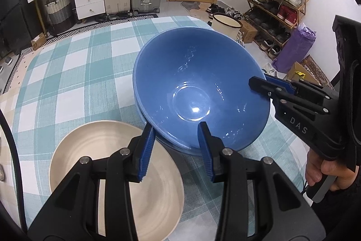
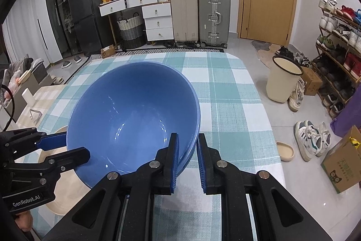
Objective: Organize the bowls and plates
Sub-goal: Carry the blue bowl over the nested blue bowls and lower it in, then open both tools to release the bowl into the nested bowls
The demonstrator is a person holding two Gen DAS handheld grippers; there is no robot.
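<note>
A large blue bowl is tipped toward me over the checked tablecloth. A second blue rim shows just beneath it. My left gripper straddles the bowl's near rim, one pad outside the wall and one inside, shut on it; the right wrist view shows it clamping the bowl's left edge. My right gripper is shut on the opposite rim, and it appears at the bowl's right edge in the left wrist view. A cream plate lies flat beside and below the bowl.
The table's far half shows only cloth. On the floor to the right stand a cream bin, a shoe rack, loose shoes and boxes. Suitcases and drawers line the far wall.
</note>
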